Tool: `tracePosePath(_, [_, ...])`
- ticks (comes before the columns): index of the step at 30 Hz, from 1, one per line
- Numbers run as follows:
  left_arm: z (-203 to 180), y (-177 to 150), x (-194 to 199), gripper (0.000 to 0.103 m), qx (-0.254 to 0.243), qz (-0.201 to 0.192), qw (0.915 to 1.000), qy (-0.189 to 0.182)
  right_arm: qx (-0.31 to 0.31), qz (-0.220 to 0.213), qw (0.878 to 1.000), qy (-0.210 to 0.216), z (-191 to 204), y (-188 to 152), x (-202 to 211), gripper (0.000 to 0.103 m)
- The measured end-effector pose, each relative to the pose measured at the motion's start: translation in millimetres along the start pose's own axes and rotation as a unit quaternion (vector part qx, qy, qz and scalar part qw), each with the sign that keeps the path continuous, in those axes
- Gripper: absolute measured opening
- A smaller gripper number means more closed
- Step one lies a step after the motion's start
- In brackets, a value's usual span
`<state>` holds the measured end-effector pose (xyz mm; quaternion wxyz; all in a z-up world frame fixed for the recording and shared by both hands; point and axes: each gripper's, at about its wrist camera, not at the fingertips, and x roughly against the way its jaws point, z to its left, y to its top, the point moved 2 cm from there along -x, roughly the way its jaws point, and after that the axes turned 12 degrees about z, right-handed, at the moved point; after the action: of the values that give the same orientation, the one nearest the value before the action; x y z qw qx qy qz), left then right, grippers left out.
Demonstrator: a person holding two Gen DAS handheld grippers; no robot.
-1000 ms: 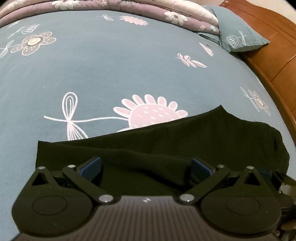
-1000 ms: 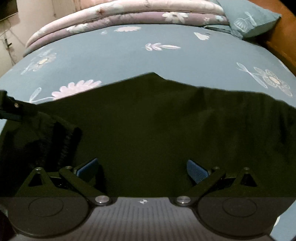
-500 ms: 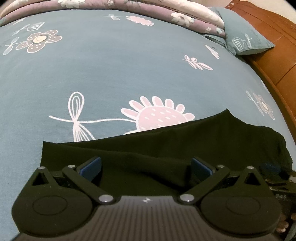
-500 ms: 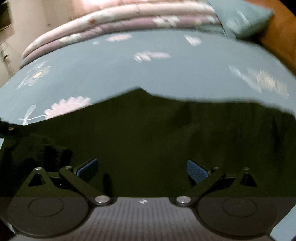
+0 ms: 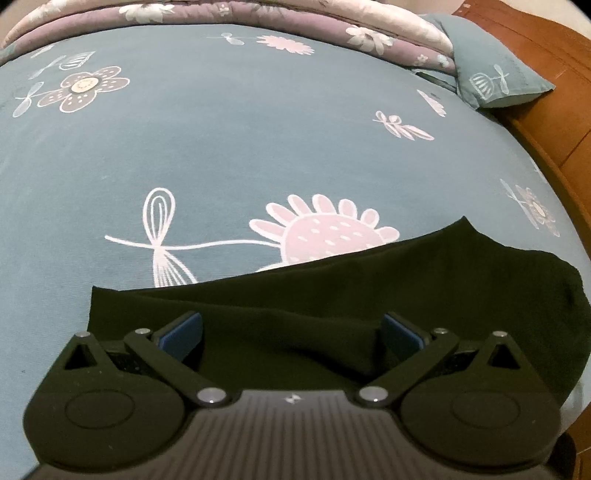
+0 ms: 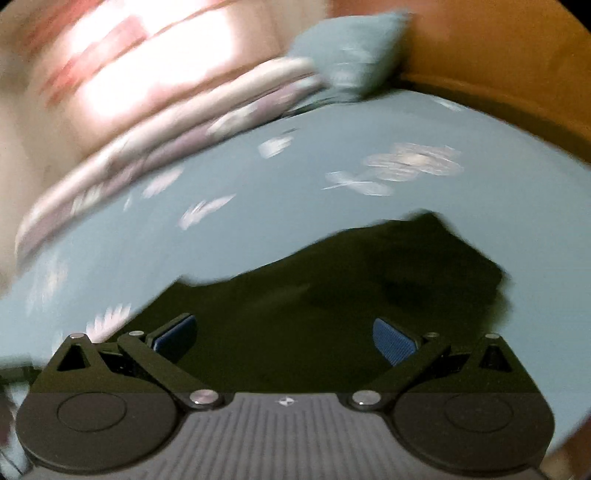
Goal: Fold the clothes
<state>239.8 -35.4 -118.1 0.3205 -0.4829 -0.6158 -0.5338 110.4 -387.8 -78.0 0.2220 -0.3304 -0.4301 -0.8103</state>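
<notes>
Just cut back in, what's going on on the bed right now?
A person with a handheld gripper in each hand is folding a black fabric garment spread on the teal flower-print bedsheet. The left gripper is over the garment's near part, jaws wide open and gripping nothing. The right gripper is also open and empty above the cloth; its view is motion-blurred. A folded lilac floral quilt and a teal pillow sit at the far end.

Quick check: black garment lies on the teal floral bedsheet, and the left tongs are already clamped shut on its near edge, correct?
Not quite. The left tongs are open, their blue pads spread wide apart above the black garment, gripping nothing; the left wrist view shows it. The garment does lie on the teal floral bedsheet.
</notes>
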Motion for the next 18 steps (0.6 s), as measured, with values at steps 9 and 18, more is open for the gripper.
tracePosePath(9, [-13, 1, -1, 0.102, -0.014, -0.013, 0.9998, -0.001, -0.225, -0.029, 0.963, 0.145, -126, -13, -3, 0.103])
tracePosePath(18, [-26, 1, -5, 0.102, -0.03, -0.017, 0.9994, -0.007, -0.252, -0.013, 0.954, 0.162, -142, -8, -30, 0.103])
